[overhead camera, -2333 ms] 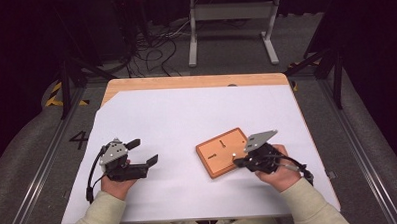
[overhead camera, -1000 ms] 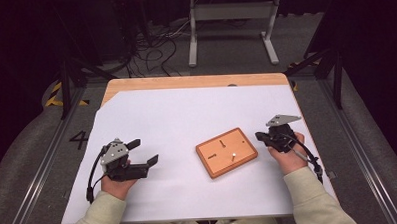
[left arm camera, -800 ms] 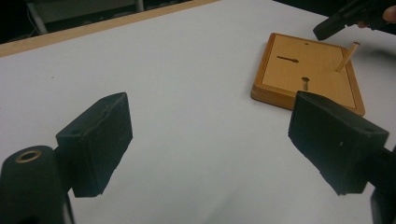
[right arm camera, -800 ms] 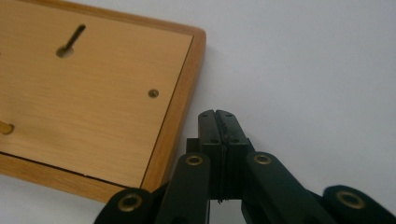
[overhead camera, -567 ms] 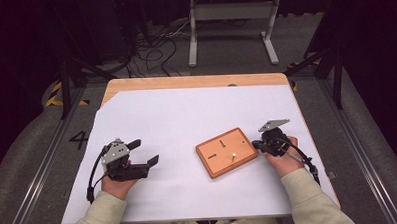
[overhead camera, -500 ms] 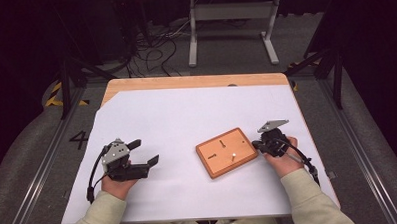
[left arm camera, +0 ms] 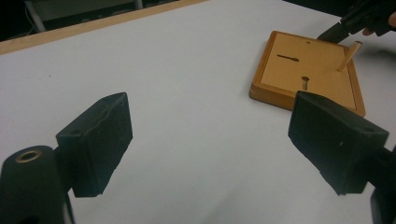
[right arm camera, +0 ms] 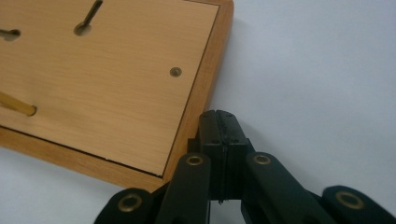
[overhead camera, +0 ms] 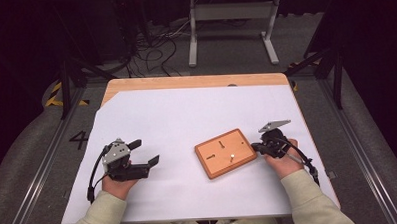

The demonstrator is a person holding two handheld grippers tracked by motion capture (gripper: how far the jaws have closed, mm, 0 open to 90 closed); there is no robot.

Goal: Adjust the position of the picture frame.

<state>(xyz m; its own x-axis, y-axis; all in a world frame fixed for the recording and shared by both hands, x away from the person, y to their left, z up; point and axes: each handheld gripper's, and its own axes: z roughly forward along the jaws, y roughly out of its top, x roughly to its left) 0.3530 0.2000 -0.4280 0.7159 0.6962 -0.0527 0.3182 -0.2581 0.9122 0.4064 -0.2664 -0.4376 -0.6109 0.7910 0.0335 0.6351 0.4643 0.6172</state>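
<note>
Right tool (overhead camera: 257, 148) shifted in, shut, against board (overhead camera: 226, 153) edge.

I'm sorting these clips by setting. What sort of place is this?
Probably a lab recording bench: a table under white paper, a wooden board, loose cables and a metal stand on the floor behind.

My counter (overhead camera: 195, 82) has a pale wooden top, and a white sheet (overhead camera: 196, 117) covers nearly all of it, leaving a strip of wood bare along the far edge. Grey carpet (overhead camera: 367, 136) lies around it, with a metal rail (overhead camera: 33, 173) running down the floor on either side. Beyond the counter the room is dark; a grey metal stand (overhead camera: 230, 13) sits there beside a tangle of cables (overhead camera: 154, 48). Yellow-and-black tape (overhead camera: 53, 97) marks the floor to my left.
</note>
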